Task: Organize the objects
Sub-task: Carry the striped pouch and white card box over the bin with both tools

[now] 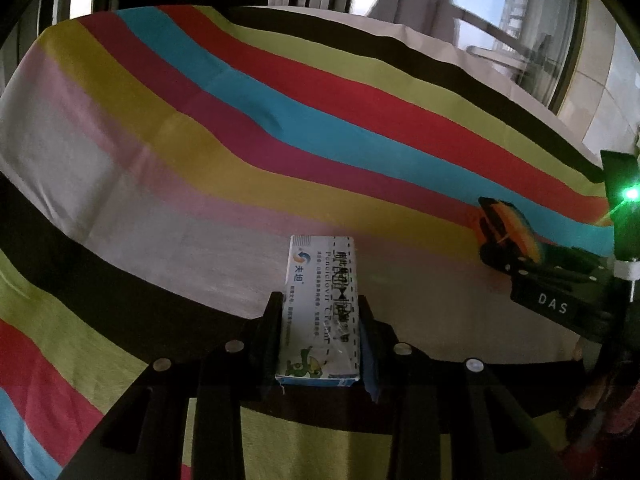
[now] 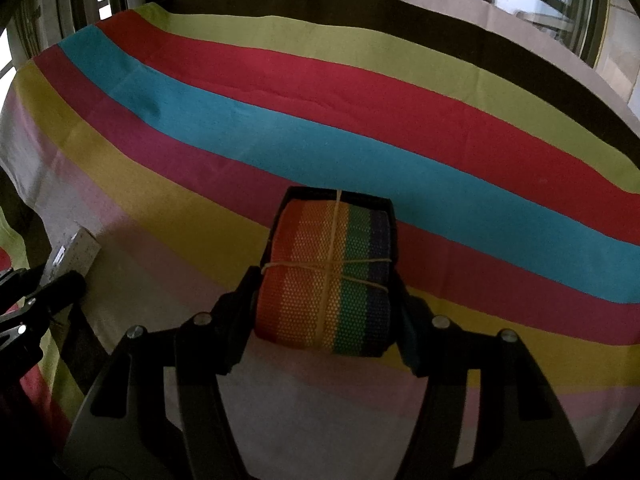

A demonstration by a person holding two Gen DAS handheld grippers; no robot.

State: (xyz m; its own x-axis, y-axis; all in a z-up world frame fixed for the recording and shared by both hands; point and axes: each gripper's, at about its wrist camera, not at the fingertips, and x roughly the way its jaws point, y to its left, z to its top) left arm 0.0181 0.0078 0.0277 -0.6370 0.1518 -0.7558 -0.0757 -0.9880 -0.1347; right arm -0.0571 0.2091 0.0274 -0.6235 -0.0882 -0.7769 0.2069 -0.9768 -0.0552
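Left gripper (image 1: 319,334) fingers grasping medicine box (image 1: 320,312), long axis pointing forward; right gripper (image 2: 326,300) fingers grasping rainbow strap roll (image 2: 324,276).

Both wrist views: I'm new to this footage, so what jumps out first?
The striped cloth fills both views. The left gripper is shut on a small medicine box, and the right gripper is shut on a rainbow strap roll tied with a rubber band.

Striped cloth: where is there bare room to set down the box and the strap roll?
Ahead of both grippers the striped cloth lies bare across its blue, red and green bands. It is crowded only low down, where the left gripper holds the ointment box beside the right gripper with the rainbow strap roll.
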